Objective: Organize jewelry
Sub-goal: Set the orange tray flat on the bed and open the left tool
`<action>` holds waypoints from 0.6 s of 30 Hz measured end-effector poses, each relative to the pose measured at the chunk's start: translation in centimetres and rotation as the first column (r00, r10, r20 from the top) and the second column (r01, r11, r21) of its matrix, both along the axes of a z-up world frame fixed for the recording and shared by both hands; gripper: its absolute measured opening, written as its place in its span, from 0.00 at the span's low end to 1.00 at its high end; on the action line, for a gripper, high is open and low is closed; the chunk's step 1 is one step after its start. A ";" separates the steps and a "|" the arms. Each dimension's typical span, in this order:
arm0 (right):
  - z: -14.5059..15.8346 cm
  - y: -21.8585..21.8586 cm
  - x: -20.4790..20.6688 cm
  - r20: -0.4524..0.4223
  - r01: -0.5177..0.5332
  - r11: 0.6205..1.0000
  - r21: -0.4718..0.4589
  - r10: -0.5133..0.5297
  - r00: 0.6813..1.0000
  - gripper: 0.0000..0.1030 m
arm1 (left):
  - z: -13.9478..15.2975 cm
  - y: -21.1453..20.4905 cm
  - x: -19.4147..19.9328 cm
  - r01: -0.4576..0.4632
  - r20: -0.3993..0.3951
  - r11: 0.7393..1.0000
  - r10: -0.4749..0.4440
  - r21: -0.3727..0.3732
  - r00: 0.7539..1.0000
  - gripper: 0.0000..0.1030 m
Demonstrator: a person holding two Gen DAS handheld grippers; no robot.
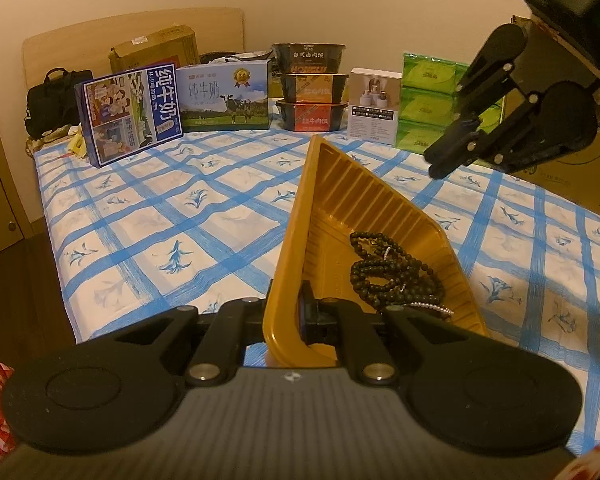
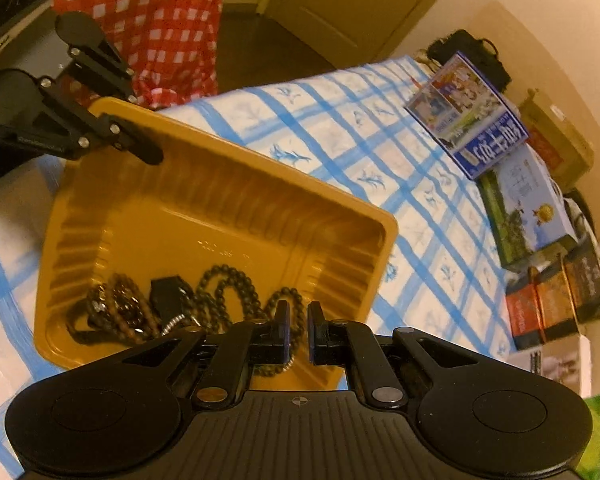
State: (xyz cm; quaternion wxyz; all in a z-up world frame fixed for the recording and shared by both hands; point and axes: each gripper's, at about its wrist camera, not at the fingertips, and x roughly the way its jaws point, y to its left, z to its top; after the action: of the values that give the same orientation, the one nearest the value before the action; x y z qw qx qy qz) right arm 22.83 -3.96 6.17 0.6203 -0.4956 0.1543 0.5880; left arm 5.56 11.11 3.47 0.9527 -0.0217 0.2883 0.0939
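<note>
A yellow plastic tray (image 1: 340, 200) stands tilted over the blue-checked cloth (image 1: 160, 220), one side lifted. My left gripper (image 1: 306, 316) is shut on its near rim. In the tray's low corner lie dark bead strings (image 1: 396, 276) and a thin silver chain (image 1: 432, 307). My right gripper (image 1: 440, 162) hangs in the air to the right beyond the tray, shut and empty. In the right wrist view the right gripper (image 2: 299, 320) points down into the tray (image 2: 220, 216), just above the beads (image 2: 228, 284) and a small black piece (image 2: 168, 292). The left gripper (image 2: 148, 152) pinches the far rim.
Along the back stand two milk cartons (image 1: 132, 116), stacked food bowls (image 1: 312, 88), a white box (image 1: 374, 104) and green tissue packs (image 1: 428, 104). A cardboard box (image 1: 572, 176) sits at the right. A black bag (image 1: 52, 100) lies far left, red checked fabric (image 2: 156, 24) beside the bed.
</note>
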 end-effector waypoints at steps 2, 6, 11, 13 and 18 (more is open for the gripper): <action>0.5 -0.7 0.3 -0.013 0.048 0.998 0.033 -0.048 0.999 0.08 | -0.1 0.1 0.0 -0.001 0.000 1.000 0.001 -0.007 1.000 0.06; 1.6 -3.9 0.7 -0.135 0.225 0.959 0.172 -0.203 0.970 0.30 | -0.2 0.5 0.0 -0.004 0.000 1.000 0.004 -0.024 1.000 0.06; 1.7 -9.3 -1.6 -0.279 0.436 0.838 0.328 -0.355 0.892 0.65 | -0.5 1.4 -0.1 -0.001 -0.001 0.998 0.001 -0.065 1.000 0.06; 1.3 -11.5 -2.8 -0.346 0.520 0.770 0.370 -0.406 0.846 0.65 | -0.8 2.1 0.0 0.006 0.001 0.996 -0.006 -0.086 1.000 0.06; -0.4 -17.7 -6.2 -0.565 0.745 0.520 0.418 -0.493 0.661 0.65 | -1.7 3.8 0.5 0.019 0.000 0.988 -0.019 -0.152 1.000 0.06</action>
State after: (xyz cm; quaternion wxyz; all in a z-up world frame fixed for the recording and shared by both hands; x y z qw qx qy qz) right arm 16.66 -21.70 5.78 0.8743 -0.0490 0.2380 0.4201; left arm 6.03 14.94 1.73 0.9489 -0.0914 0.2954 0.0625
